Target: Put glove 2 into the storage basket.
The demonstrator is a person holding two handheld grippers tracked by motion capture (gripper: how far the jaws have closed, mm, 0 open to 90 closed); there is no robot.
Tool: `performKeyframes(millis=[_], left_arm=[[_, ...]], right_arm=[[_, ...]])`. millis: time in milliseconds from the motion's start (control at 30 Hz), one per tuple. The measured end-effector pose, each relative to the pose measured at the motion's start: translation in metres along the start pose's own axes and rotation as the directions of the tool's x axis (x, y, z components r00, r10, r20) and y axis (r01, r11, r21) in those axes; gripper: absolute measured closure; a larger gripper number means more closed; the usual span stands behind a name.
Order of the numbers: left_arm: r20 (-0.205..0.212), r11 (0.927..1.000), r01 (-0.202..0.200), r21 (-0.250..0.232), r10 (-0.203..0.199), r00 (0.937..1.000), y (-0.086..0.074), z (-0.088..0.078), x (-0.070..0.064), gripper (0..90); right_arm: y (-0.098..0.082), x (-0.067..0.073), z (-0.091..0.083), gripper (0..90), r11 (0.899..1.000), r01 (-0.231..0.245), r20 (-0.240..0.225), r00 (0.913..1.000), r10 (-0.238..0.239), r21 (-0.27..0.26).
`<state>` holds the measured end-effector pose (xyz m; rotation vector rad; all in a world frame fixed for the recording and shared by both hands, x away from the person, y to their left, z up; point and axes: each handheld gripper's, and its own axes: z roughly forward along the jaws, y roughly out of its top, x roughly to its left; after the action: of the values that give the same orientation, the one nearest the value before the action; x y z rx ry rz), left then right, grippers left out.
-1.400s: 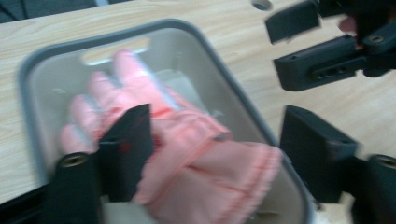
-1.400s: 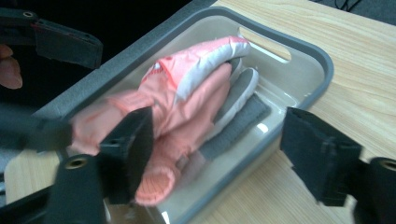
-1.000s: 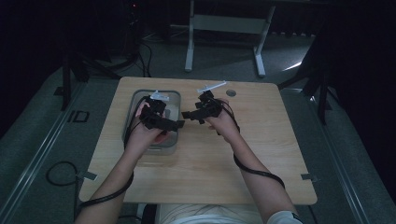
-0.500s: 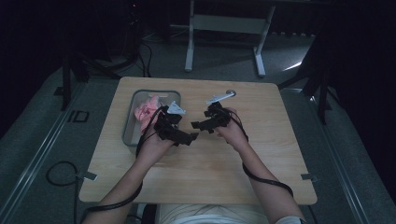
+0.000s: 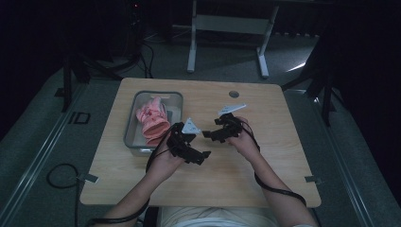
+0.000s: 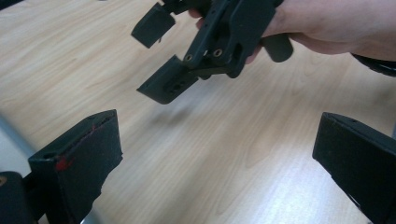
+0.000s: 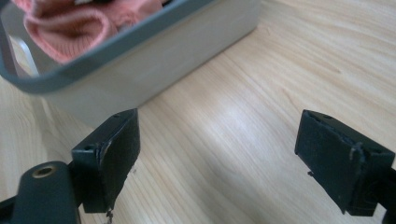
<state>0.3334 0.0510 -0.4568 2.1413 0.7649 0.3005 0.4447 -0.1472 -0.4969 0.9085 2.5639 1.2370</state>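
**Seemingly done: pink cloth in the bin, both grippers empty over the desk**

Apparently the placing step is over. The pink knitted cloth (image 5: 152, 119) lies bunched inside the grey bin (image 5: 130, 126), which stands on the left part of the desk (image 5: 265, 175); in the right gripper view its ribbed edge rises just above the bin's rim. Nothing else lies loose on the wooden top apart from a small dark round spot near the far edge, which I cannot identify.

The left gripper (image 5: 197, 156) hangs over bare wood just to the right of the bin's near corner, and its own view shows the fingers (image 6: 84, 154) spread wide with nothing between them. The right gripper (image 5: 211, 135) sits close beside it, a little farther from the person, pointing toward the bin; its fingers (image 7: 114, 149) are likewise wide apart and empty, with only wood grain and the bin's pale wall ahead of them. The two grippers are near each other but not touching.

My reading is that the cloth has been dropped off and both hands are clear of the bin. If more handling is wanted, such as taking the cloth out or tidying it, the next move calls for one gripper to rise over the rim, come down on the soft heap, and close on a fold rather than the bin wall.
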Motion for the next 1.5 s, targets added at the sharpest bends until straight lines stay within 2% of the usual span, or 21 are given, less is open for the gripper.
performKeyframes(millis=[267, 367, 467, 600, 767, 900, 1067, 1200, 1500], left_arm=[[0.054, 0.9994, -0.027, 0.021, 0.026, 0.9982, -0.012, 0.015, -0.015, 1.0], [0.067, 0.9987, -0.039, 0.032, 0.037, 0.9971, -0.017, 0.021, -0.02, 1.0], [0.086, 0.9986, -0.047, 0.024, 0.045, 0.9953, -0.023, 0.027, -0.026, 1.0], [0.109, 0.9961, -0.073, 0.049, 0.068, 0.9918, -0.03, 0.037, -0.032, 1.0], [0.127, 0.9936, -0.082, 0.077, 0.072, 0.9893, -0.042, 0.05, -0.037, 1.0], [0.112, 0.9906, -0.108, 0.084, 0.099, 0.9888, -0.05, 0.057, -0.039, 1.0], [0.097, 0.9911, -0.113, 0.07, 0.106, 0.9896, -0.06, 0.064, -0.039, 1.0], [0.09, 0.9879, -0.134, 0.079, 0.126, 0.9879, -0.065, 0.067, -0.04, 1.0], [0.086, 0.9855, -0.142, 0.093, 0.134, 0.9872, -0.073, 0.071, -0.038, 1.0]], right_arm=[[-0.022, 0.002, -0.001, 13.9, 1.0, 0.027, 0.001, 0.9996, -0.027, 0.007], [-0.028, 0.001, -0.001, 13.9, 1.0, 0.024, 0.003, 0.9997, -0.024, 0.009], [-0.036, 0.0, -0.002, 14.0, 0.999, 0.031, 0.005, 0.9995, -0.031, 0.01], [-0.045, -0.003, 0.0, 14.0, 0.999, 0.033, 0.005, 0.9994, -0.033, 0.024], [-0.058, -0.006, -0.001, 14.0, 0.999, 0.023, 0.013, 0.9996, -0.023, 0.036], [-0.067, -0.007, -0.002, 14.6, 0.999, 0.021, 0.027, 0.9994, -0.021, 0.029], [-0.078, -0.007, -0.003, 14.6, 0.999, 0.03, 0.054, 0.9981, -0.03, 0.013], [-0.086, -0.01, -0.006, 14.3, 1.0, 0.027, 0.063, 0.9976, -0.028, 0.016], [-0.097, -0.013, -0.016, 14.2, 0.999, 0.038, 0.071, 0.9967, -0.039, 0.008]])
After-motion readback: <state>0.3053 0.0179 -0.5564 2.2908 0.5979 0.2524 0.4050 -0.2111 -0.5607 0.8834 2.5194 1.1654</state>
